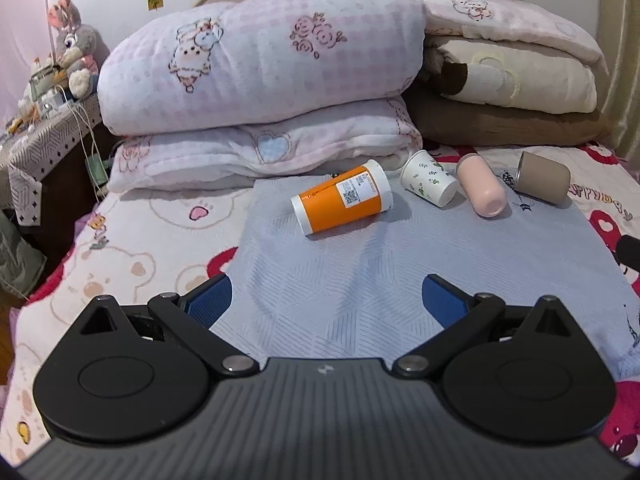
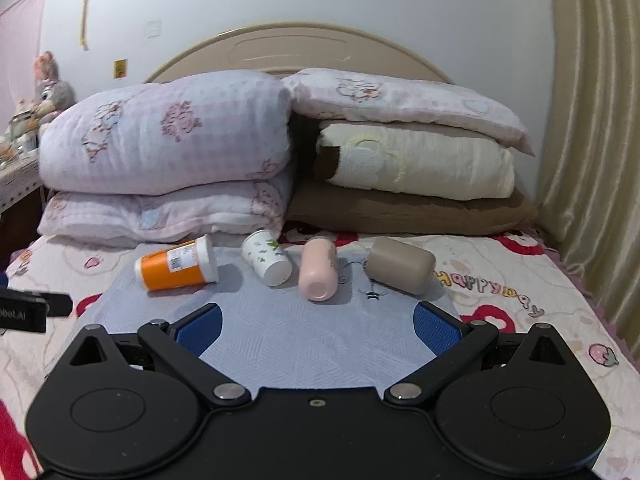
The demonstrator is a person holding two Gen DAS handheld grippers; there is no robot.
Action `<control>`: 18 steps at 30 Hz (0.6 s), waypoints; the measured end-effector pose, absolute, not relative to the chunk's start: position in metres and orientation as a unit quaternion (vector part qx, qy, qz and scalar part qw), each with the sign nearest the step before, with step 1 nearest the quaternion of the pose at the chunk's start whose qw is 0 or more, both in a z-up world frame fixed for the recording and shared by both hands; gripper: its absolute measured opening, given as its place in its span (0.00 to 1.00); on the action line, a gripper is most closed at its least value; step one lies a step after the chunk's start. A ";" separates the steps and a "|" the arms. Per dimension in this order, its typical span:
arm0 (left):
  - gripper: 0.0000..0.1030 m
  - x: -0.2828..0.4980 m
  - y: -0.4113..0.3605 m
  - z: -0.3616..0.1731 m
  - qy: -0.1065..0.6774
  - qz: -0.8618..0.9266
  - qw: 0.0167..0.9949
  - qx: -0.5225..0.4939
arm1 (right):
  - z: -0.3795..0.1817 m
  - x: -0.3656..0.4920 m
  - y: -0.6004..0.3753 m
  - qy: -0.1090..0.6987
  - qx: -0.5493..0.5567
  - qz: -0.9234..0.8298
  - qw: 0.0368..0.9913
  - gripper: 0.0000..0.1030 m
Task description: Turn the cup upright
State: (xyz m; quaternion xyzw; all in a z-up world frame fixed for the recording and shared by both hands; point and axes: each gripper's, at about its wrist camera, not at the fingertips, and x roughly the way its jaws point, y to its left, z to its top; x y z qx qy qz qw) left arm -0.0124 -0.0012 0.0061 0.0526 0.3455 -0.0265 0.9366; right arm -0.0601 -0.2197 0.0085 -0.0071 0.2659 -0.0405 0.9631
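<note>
Several cups lie on their sides in a row on a light blue mat (image 1: 360, 264) on the bed: an orange and white cup (image 1: 342, 202), a white paper cup with leaf print (image 1: 428, 183), a pink cup (image 1: 482, 184) and a brown cup (image 1: 544, 177). In the right wrist view they are the orange cup (image 2: 178, 266), white cup (image 2: 268, 257), pink cup (image 2: 318, 274) and brown cup (image 2: 400, 265). My left gripper (image 1: 327, 300) is open and empty, short of the cups. My right gripper (image 2: 318, 326) is open and empty, just short of the pink cup.
Folded quilts and pillows (image 1: 260, 80) are stacked behind the cups against the headboard. A bedside table with a plush toy (image 1: 74, 52) stands at the left. A curtain (image 2: 592, 160) hangs at the right. The left gripper's black body (image 2: 24, 310) shows at the right wrist view's left edge.
</note>
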 end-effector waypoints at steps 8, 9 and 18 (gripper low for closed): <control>1.00 0.016 -0.016 0.015 0.391 -0.065 0.917 0.036 | 0.020 -0.041 -0.246 0.320 0.045 0.057 0.945 1.00; 1.00 0.022 -0.020 0.015 0.396 -0.070 0.915 0.033 | 0.020 -0.034 -0.248 0.331 0.045 0.076 0.939 1.00; 1.00 0.076 -0.082 0.015 0.383 -0.082 0.917 0.080 | -0.005 0.019 -0.261 0.350 0.043 0.171 0.920 0.94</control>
